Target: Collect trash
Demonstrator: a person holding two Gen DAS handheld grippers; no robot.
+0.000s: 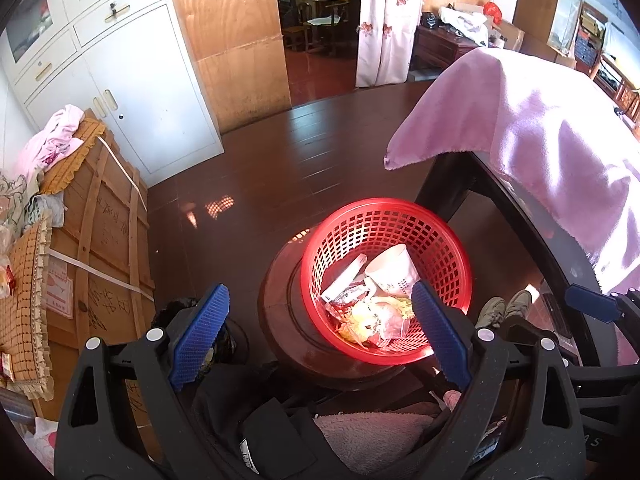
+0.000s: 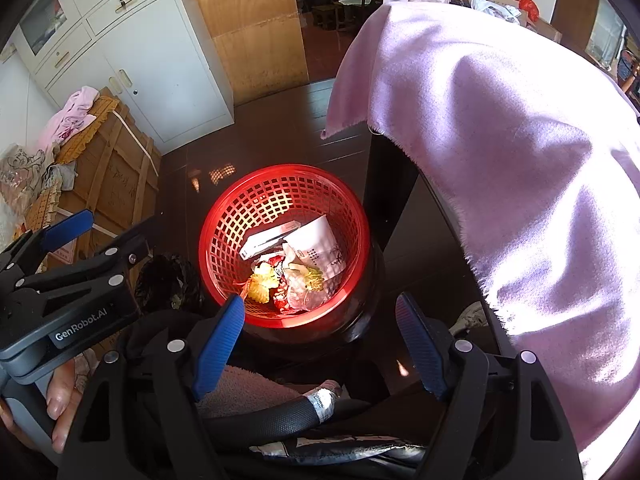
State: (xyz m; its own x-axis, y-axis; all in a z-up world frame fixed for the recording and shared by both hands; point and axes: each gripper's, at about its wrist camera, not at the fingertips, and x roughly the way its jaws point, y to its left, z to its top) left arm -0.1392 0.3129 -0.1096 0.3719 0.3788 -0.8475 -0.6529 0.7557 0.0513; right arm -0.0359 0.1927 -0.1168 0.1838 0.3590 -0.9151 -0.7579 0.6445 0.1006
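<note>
Nearest, the right hand-held gripper (image 2: pixel 320 332) and the left hand-held gripper (image 1: pixel 320 332) both hang released and empty above the round red plastic lattice basket (image 2: pixel 224 216). It perches on a dark round wooden stool (image 1: pixel 280 320), holding a white paper cup (image 1: pixel 390 268), a white carton (image 2: pixel 272 240) and crumpled wrappers (image 2: pixel 298 284). A nudge could tip the basket off; light wrappers might slip through the lattice. The left tool's body reads "GenRobot.AI"; the cup's print is illegible.

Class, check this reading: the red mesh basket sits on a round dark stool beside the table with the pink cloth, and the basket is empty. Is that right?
Not quite. The red mesh basket is not empty: it holds trash, including a white paper cup and crumpled wrappers. The right wrist view shows this best. The rest stands: it sits on the round dark stool beside the table draped in pink cloth.
</note>
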